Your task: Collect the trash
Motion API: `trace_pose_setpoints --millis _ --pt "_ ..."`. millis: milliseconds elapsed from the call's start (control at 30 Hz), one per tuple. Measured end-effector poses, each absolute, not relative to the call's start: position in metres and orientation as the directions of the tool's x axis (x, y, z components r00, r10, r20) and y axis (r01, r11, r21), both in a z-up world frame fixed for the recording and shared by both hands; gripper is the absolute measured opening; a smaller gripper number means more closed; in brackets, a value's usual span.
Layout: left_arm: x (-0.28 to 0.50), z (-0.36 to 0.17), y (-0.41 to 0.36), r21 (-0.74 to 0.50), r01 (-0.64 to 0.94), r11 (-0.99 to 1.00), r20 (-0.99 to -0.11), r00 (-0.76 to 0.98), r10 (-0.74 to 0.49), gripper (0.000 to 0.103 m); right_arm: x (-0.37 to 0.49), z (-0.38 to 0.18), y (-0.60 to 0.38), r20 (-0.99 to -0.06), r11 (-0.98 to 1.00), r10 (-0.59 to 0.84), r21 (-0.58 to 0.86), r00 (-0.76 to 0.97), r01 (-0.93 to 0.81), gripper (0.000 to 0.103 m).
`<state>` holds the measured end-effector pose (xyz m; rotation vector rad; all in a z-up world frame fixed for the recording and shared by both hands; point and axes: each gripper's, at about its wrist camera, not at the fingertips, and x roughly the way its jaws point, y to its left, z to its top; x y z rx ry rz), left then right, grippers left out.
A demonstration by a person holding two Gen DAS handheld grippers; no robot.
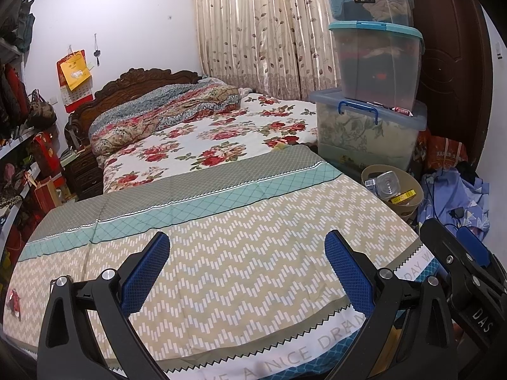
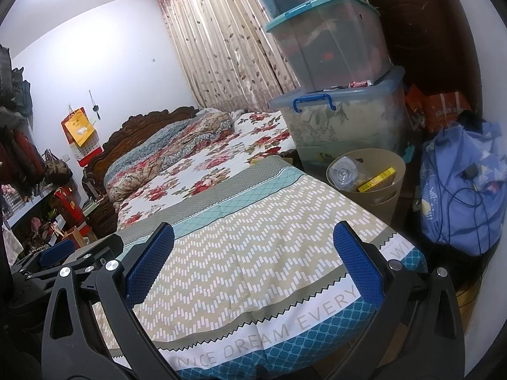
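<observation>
- Since the job is collecting trash, look first at the beige bin [image 2: 377, 190] standing on the floor just past the far right corner of the bed: it holds a clear plastic bottle [image 2: 343, 172] lying bottom-up and a yellow carton [image 2: 378, 181] leaning against its inner wall.
- On the bed itself, the only loose piece you can make out is a small red scrap [image 1: 13, 297] at the far left edge of the chevron cover [image 1: 221, 253], seen only from the left wrist and too small to identify; it looks like the likeliest thing to fetch.
- Your left hand-held gripper [image 1: 247, 269] is released, its blue pads spread wide over the cover with nothing between them, poised low at the foot of the bed.
- Your right hand-held gripper [image 2: 253, 262] is likewise spread and empty, just beside the left one, which shows at the left edge of its view; it is the one nearer the bin.
- Both hover clear of the fabric, which suits scanning the surface before committing to a pick.
- Beyond the bin, stacked storage boxes [image 1: 374, 63] rise against the curtain, and a blue cloth bundle [image 2: 459, 196] with a cable across it sits to the right; neither reads as trash.
- Judging by the bare cover and the filled bin, most of the work seems done.
</observation>
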<state>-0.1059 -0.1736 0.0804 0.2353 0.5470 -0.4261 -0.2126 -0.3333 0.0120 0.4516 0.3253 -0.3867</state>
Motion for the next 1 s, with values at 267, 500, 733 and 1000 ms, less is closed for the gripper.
trace_pose_setpoints --millis 267,500,733,1000 --pt "-0.1056 0.0788 -0.1698 0.103 0.449 0.888 -0.549 0.770 -0.325 0.094 -0.2121 0.0123 -0.3337 -0.386 0.830 -0.287 0.356 0.877 0.428 0.099" --pt "-0.1053 0.0792 -0.1703 0.102 0.449 0.888 -0.550 0.769 -0.325 0.094 -0.2120 0.0122 -0.3334 -0.387 0.830 -0.287 0.357 0.876 0.429 0.099" --pt "-0.1043 0.0792 -0.1726 0.103 0.449 0.888 -0.551 0.769 -0.325 0.094 -0.2107 0.0119 -0.3323 -0.388 0.830 -0.285 0.357 0.877 0.428 0.099" --pt "-0.1041 0.0798 -0.1732 0.104 0.449 0.888 -0.551 0.769 -0.324 0.094 -0.2099 0.0115 -0.3321 -0.389 0.831 -0.284 0.356 0.877 0.427 0.099"
